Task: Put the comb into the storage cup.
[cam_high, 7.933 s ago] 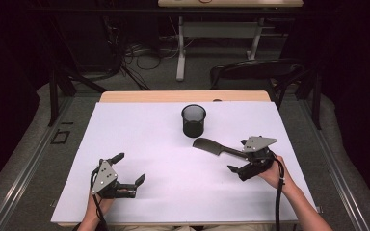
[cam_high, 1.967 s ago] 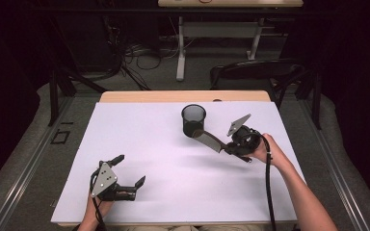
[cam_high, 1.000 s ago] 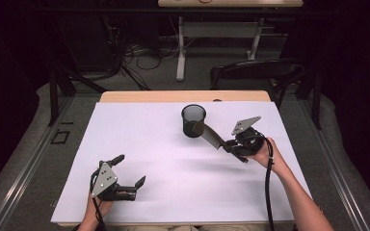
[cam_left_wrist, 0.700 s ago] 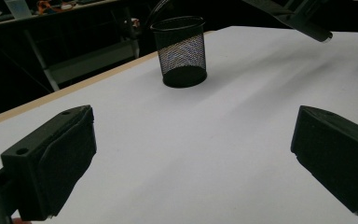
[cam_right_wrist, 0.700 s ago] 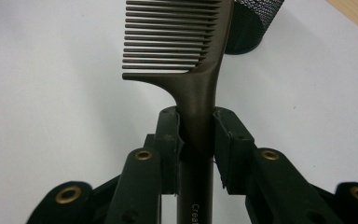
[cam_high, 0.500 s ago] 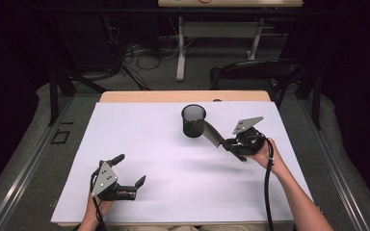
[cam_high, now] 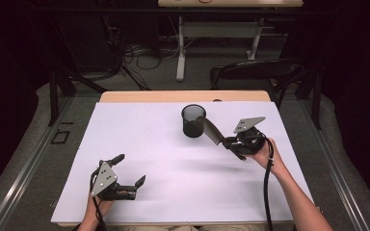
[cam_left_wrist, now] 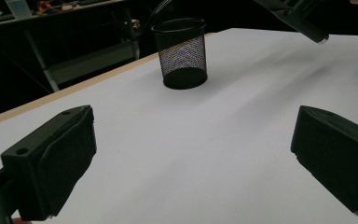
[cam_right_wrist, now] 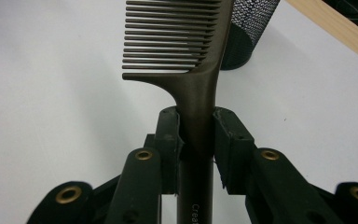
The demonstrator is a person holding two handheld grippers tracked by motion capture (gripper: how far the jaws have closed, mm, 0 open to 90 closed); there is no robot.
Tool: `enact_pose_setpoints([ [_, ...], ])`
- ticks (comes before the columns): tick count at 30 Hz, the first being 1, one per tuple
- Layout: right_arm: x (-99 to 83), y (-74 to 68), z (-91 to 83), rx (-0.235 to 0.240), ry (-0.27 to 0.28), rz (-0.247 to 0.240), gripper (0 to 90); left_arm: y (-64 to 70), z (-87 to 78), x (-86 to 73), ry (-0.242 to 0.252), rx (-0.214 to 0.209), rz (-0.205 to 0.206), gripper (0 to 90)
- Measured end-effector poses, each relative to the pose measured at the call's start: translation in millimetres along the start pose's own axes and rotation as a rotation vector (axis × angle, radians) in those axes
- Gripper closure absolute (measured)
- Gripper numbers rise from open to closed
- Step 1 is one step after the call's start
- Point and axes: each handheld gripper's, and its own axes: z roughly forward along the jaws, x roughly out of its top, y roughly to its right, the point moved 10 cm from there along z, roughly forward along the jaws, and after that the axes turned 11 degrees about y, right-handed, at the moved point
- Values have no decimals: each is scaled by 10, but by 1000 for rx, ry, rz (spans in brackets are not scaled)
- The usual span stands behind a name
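I count two grippers, one comb and one mesh cup. My right gripper (cam_high: 231, 143) has its jaws closed on the handle of the comb (cam_right_wrist: 186, 51); in the right gripper view the handle sits tight between both pads and the teeth point to the left of that view. In the high view the comb (cam_high: 210, 129) rises tilted from the jaws toward the mesh cup (cam_high: 193, 120), and its far end is at the cup's rim or just over it; from this angle I cannot say if it touches the rim. My left gripper (cam_high: 128, 176) rests low near the front edge of the table (cam_high: 139, 139), jaws wide apart and holding nothing, as the left gripper view shows with white surface between the two pads. Compared with about eight seconds ago, the right gripper has moved from the right front part of the table up and inward, so the comb is now next to the cup; during the last second the change is very small. The left gripper has not moved. The cup stands upright in the far middle of the white table cover, well away from all edges. There is wide free surface between the two grippers and to the left of the cup.
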Motion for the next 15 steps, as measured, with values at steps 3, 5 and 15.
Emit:
enact_pose_setpoints([
  [3, 18, 1, 9, -6, 13, 4, 730, 3, 5, 2, 1, -1, 1, 1],
  [5, 26, 2, 10, -10, 20, 6, 730, 4, 5, 1, -1, -1, 1, 1],
  [15, 67, 40, -18, -34, 52, 14, 730, 3, 5, 4, 0, -1, 3, 1],
])
